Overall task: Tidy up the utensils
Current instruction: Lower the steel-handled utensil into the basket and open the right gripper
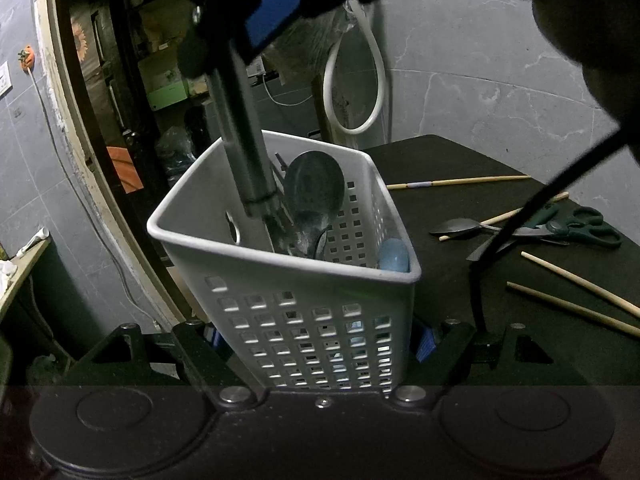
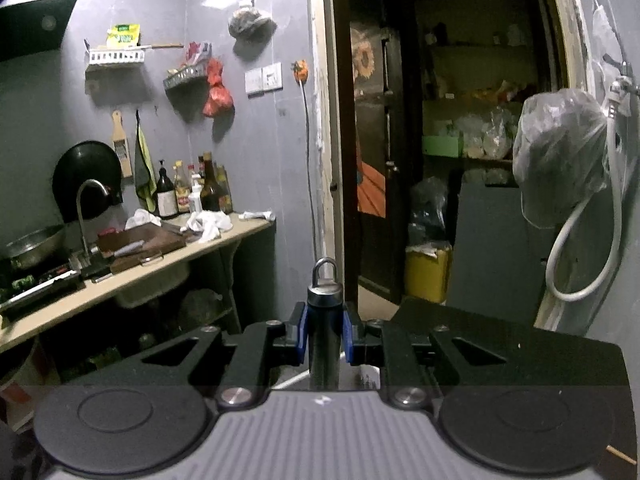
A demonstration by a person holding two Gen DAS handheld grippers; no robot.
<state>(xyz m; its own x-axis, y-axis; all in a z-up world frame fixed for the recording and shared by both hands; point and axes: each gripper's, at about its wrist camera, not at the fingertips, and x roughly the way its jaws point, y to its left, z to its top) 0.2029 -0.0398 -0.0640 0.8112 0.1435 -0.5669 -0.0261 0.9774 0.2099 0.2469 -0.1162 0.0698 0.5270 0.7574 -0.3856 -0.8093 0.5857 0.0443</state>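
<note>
1. The right gripper [image 2: 325, 338] is clenched on a metal utensil handle [image 2: 325, 320], its blue pads [image 2: 349, 340] pressed to both sides; a hanging ring tops the handle.
2. The handle's lower end sits inside the white perforated basket [image 1: 304, 320], beside a large metal spoon [image 1: 314, 188] and a pale blue utensil [image 1: 394, 255].
3. The left gripper [image 1: 316, 344] grasps the basket, 1 finger on each side wall.
4. The basket stands at the left edge of the dark table [image 1: 460, 292].
5. Toward the table's right edge lie wooden chopsticks [image 1: 576, 284], a spoon [image 1: 454, 227] and green-handled scissors [image 1: 576, 226].
</note>
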